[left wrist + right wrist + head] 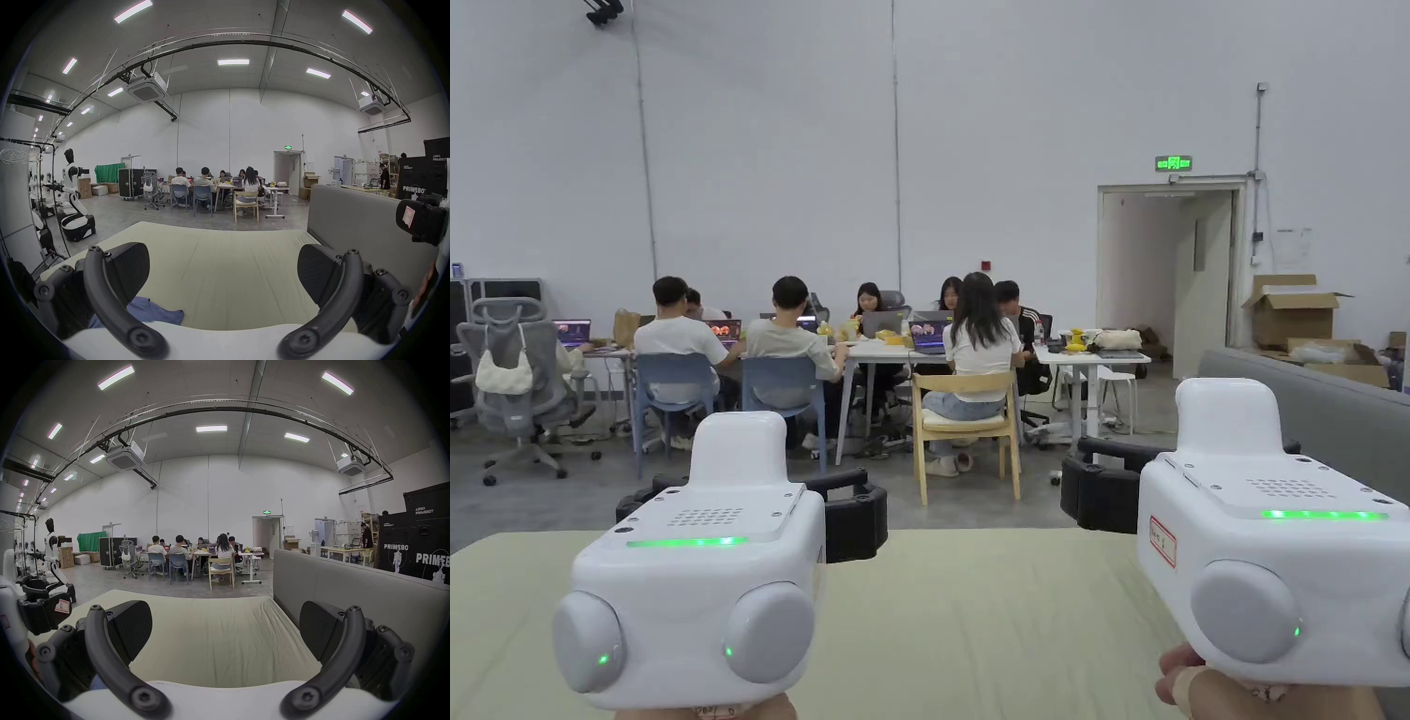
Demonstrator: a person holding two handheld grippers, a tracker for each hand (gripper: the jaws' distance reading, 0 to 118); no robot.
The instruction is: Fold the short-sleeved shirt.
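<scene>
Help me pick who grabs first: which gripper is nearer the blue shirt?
Left. The blue shirt lies just below the left gripper, by its left jaw. The right gripper hangs open farther right, over bare pale green sheet.

We see the shirt [155,313] lying at the lower left of the left gripper view on the table [231,268], a partition [353,214] at the table's right edge, and seated people [825,337] mid-frame behind it.
</scene>
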